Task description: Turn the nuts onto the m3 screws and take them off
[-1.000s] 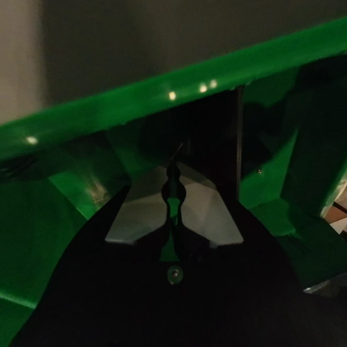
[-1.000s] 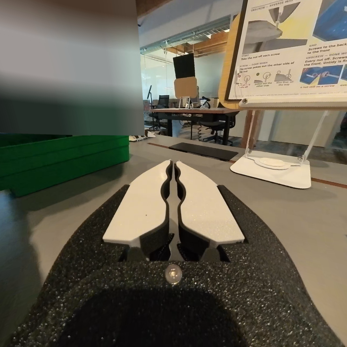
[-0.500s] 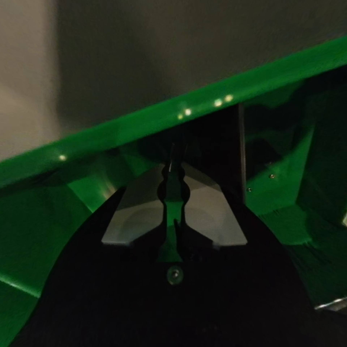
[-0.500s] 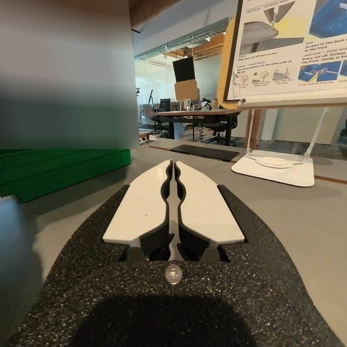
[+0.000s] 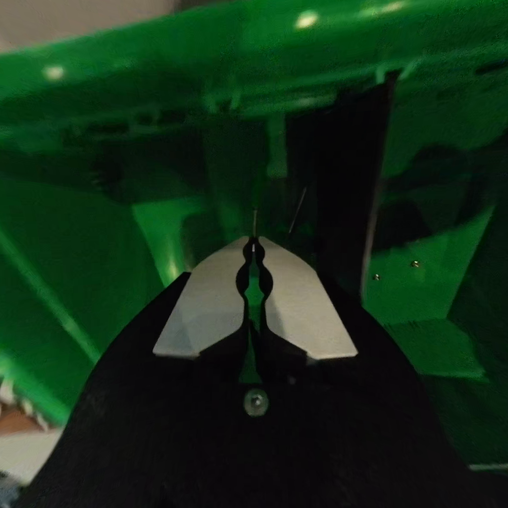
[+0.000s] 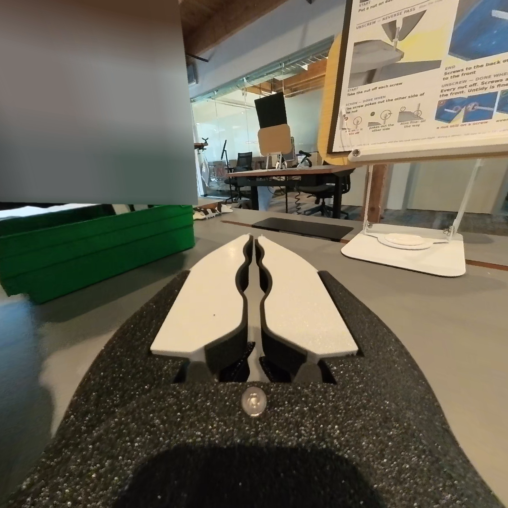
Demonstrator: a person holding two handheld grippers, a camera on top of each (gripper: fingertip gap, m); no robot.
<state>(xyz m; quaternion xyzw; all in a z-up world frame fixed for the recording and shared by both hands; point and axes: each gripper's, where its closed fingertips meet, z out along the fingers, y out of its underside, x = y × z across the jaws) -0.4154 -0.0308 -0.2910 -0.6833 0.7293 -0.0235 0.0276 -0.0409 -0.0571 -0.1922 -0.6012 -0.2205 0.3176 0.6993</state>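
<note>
Left wrist view: left gripper (image 5: 254, 243) inside green bin (image 5: 192, 68), tips clamped on thin screw (image 5: 255, 222) pointing to 12 o'clock.
Nuts: two (image 5: 415, 264) at 3 o'clock.
Right wrist view: right gripper (image 6: 254, 237) closed, bare, above grey table (image 6: 384, 316); bin at 9 o'clock.

Your left wrist camera looks from very near into the dim green bin (image 5: 82, 247), while your right one faces low across the grey table (image 6: 412, 316), the same bin (image 6: 96, 255) at its left.

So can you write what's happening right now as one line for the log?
left tool: shut on thin metal screw, inside green plastic bin | right tool: shut, nothing held, above grey table
</note>
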